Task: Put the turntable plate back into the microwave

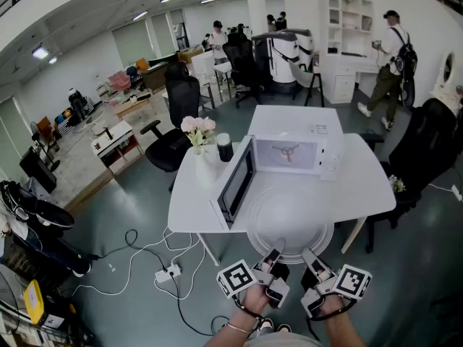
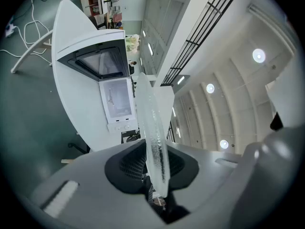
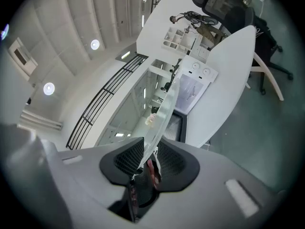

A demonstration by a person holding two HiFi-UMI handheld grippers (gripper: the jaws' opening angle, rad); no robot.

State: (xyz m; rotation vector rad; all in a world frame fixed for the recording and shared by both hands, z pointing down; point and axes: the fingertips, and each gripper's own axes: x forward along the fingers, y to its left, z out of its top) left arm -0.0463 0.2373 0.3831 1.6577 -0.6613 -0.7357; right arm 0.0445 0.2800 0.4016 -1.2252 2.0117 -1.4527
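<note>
**Turntable plate (image 1: 289,219) airborne, oven open**

We hold it level over the table's (image 1: 365,186) near edge, well short of the microwave (image 1: 287,154). The left gripper (image 1: 273,257) and right gripper (image 1: 311,257) each clamp narrow on its near rim. This looks like the carry step. Next it must go forward and settle on the roller ring (image 1: 287,152). The door (image 1: 237,181) hangs open on the left, so that edge looks tight; the right side looks roomier.
</note>
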